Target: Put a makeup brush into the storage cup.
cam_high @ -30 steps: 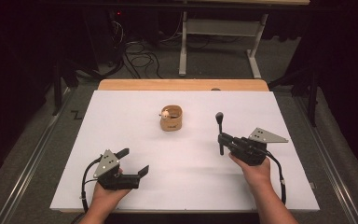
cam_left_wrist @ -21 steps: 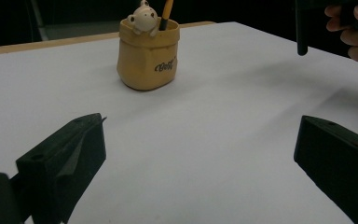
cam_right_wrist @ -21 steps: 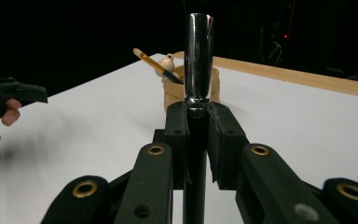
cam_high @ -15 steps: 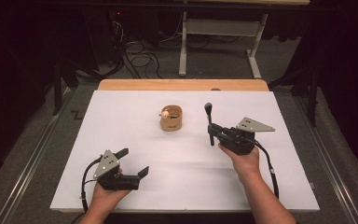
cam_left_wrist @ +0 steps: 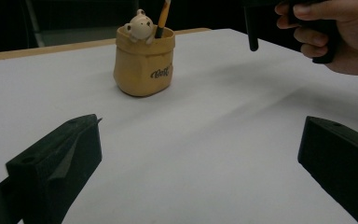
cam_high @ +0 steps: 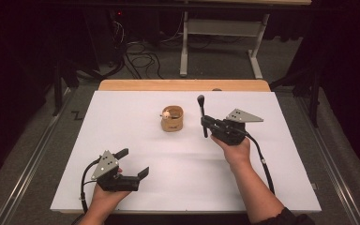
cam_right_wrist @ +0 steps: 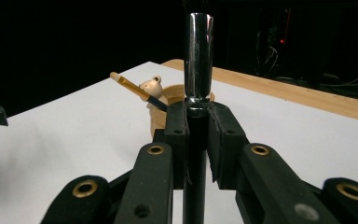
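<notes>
The right gripper [cam_high: 205, 123], clamping the upright brush [cam_high: 202, 114], has moved left, closer to the holder [cam_high: 172, 119].

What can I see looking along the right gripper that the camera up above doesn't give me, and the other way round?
The right gripper view alone gives the close detail: the brush's shiny metal collar above the pads clamping its dark handle, and the little bear on the holder's rim.

The high view alone gives the layout: the left gripper with jaws apart near the table's front edge, both forearms, the floor cables.

Both show the right gripper holding the brush upright beside the tan holder.
</notes>
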